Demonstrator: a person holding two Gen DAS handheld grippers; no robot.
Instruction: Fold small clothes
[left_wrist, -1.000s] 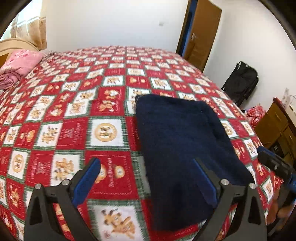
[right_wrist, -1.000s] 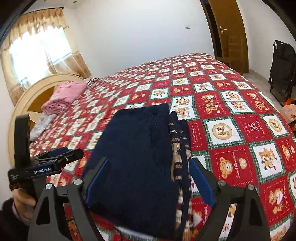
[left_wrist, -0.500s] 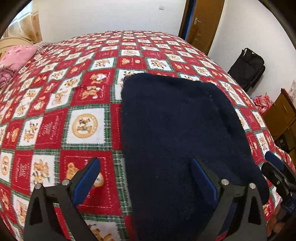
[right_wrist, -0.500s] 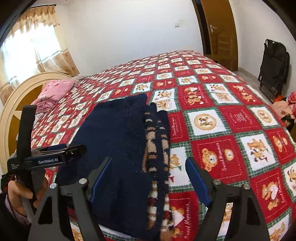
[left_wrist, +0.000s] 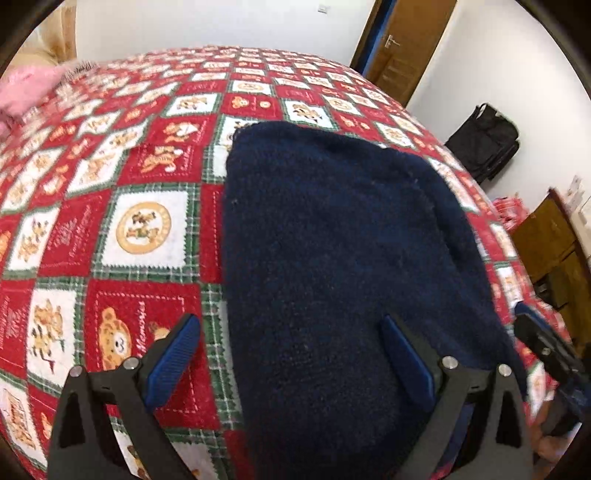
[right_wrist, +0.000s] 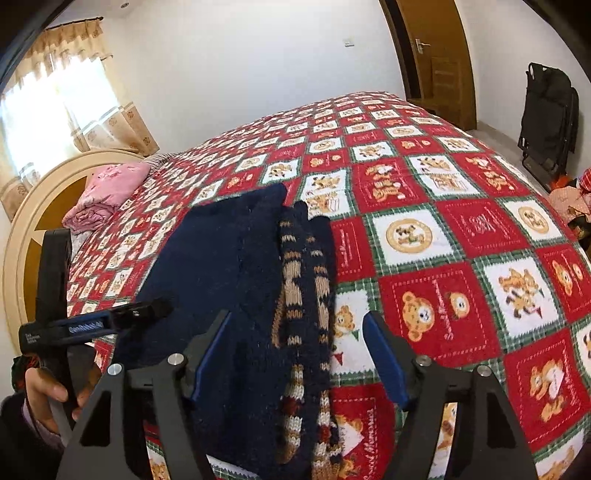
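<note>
Wrist views show both claws, left claw (left_wrist: 290, 339) and right claw (right_wrist: 297, 338), spread wide over navy sweater (left_wrist: 332, 240).

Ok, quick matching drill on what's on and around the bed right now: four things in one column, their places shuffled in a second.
Things:
1. navy sweater
2. pink bedding
3. black bag
4. left gripper

Places:
A. against the wall past the bed
B. open, above the sweater's near left edge
C. folded on the quilt's near edge
D. by the headboard

Pairs: 1-C, 2-D, 3-A, 4-B
</note>
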